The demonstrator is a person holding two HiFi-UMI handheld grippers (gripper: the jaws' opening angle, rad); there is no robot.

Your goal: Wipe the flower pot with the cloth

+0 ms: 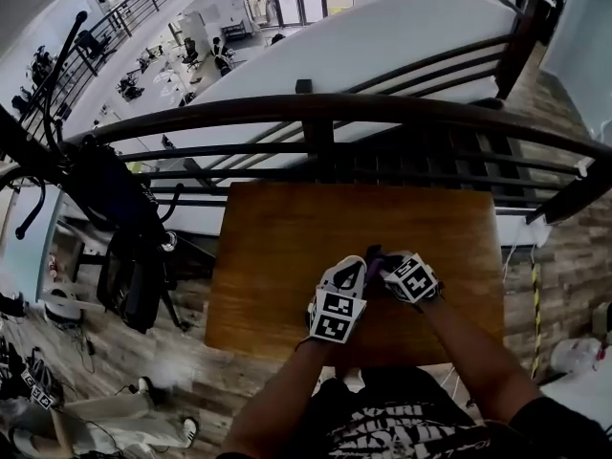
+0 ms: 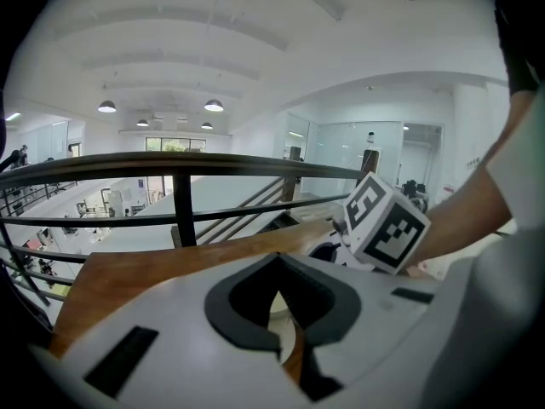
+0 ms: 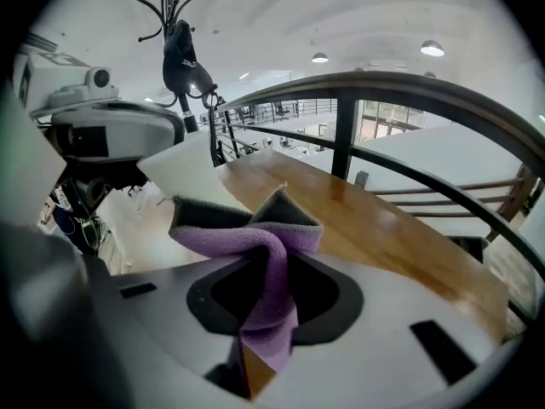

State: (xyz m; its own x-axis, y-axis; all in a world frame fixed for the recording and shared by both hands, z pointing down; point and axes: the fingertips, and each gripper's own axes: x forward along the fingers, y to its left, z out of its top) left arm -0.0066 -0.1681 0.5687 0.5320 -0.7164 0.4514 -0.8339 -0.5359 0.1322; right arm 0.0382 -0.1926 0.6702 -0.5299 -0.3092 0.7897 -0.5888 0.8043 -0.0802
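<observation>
My right gripper (image 3: 266, 313) is shut on a purple cloth with a grey back (image 3: 255, 233), which bunches up in front of its jaws. Just past the cloth a white sloped shape (image 3: 183, 173), apparently the flower pot, sits under my left gripper (image 3: 111, 130). In the left gripper view the jaws of the left gripper (image 2: 285, 313) stand close together around a pale rim (image 2: 274, 307), seemingly that pot. The right gripper's marker cube (image 2: 383, 224) is close ahead on the right. In the head view both grippers (image 1: 349, 280) (image 1: 394, 271) meet over the table's front middle, with the cloth (image 1: 373, 254) between them and the pot hidden.
The wooden table (image 1: 287, 247) stands against a dark curved railing (image 1: 316, 113) with a drop to a lower floor behind it. A coat stand with a dark bag (image 1: 110, 194) is at the table's left. The person's arms come in from the front edge.
</observation>
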